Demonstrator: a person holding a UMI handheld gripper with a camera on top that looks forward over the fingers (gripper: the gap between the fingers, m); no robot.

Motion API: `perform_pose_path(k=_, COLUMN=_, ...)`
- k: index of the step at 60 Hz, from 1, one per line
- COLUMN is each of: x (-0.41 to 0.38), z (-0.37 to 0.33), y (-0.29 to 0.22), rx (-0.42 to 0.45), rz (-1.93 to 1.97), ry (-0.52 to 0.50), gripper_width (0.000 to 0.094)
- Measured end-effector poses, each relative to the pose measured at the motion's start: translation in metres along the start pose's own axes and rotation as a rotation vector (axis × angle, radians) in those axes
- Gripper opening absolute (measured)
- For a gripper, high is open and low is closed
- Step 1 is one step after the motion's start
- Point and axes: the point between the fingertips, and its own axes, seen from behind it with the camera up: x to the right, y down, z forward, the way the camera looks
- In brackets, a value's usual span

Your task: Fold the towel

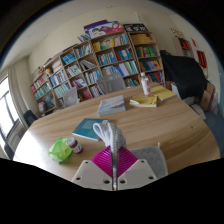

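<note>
Right now your gripper (pixel 115 172) has its two pale fingers brought together, the magenta pads (pixel 107 160) pressed on a bunched fold of white towel (pixel 112 136) that rises in a soft, rumpled peak just ahead of the fingertips at about twelve o'clock; you are clenched on that cloth. The towel looks limp and thin, its top curling over. It sits above a round wooden table (pixel 150 125) with a smooth, light tan top. At ten o'clock from your fingers lies a crumpled bright green bag (pixel 60 150) beside a small cup-like thing, too small to make out. Just behind the towel is a flat teal book (pixel 89 127), and farther off at twelve o'clock a grey stack of books (pixel 111 104). At one o'clock you have yellow papers (pixel 148 97) and a slim bottle (pixel 145 84) standing upright. Beyond the table, tall wooden bookshelves (pixel 95 66) packed with colourful spines fill the wall; none of the titles or labels can be read. A dark chair (pixel 184 72) stands at two o'clock.
</note>
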Motion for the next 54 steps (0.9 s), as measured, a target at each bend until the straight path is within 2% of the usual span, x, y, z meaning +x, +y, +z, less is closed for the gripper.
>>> perform_pose_path(k=3, x=0.040, z=0.001, y=0.002, rx=0.000, rz=-0.006, ry=0.053, gripper_width=0.0034)
perform_pose_path(k=14, x=0.137, z=0.020, y=0.050, rx=-0.119, rz=0.012, ry=0.185, gripper_width=0.0035)
perform_pose_path(k=21, x=0.160, z=0.033, y=0.083, rx=-0.195, rz=0.018, ry=0.207, gripper_width=0.0036)
perform_pose_path(k=28, x=0.156, z=0.041, y=0.092, rx=-0.214, rz=0.014, ry=0.180, gripper_width=0.0067)
perform_pose_path(k=30, x=0.155, z=0.044, y=0.093, rx=-0.214, rz=0.011, ry=0.178, gripper_width=0.0115)
perform_pose_path(k=33, x=0.155, z=0.044, y=0.094, rx=-0.228, rz=0.007, ry=0.180, gripper_width=0.0268)
perform_pose_path(k=36, x=0.162, z=0.038, y=0.095, rx=-0.245, rz=0.014, ry=0.201, gripper_width=0.0516)
perform_pose_path(k=37, x=0.164, z=0.035, y=0.093, rx=-0.246, rz=0.016, ry=0.209, gripper_width=0.0667)
perform_pose_path(k=40, x=0.174, z=0.024, y=0.088, rx=-0.242, rz=0.027, ry=0.236, gripper_width=0.0856)
perform_pose_path(k=43, x=0.176, z=0.011, y=0.081, rx=-0.237, rz=0.053, ry=0.236, gripper_width=0.0825)
perform_pose_path(k=54, x=0.169, z=-0.056, y=0.063, rx=-0.183, rz=0.103, ry=0.207, gripper_width=0.0830)
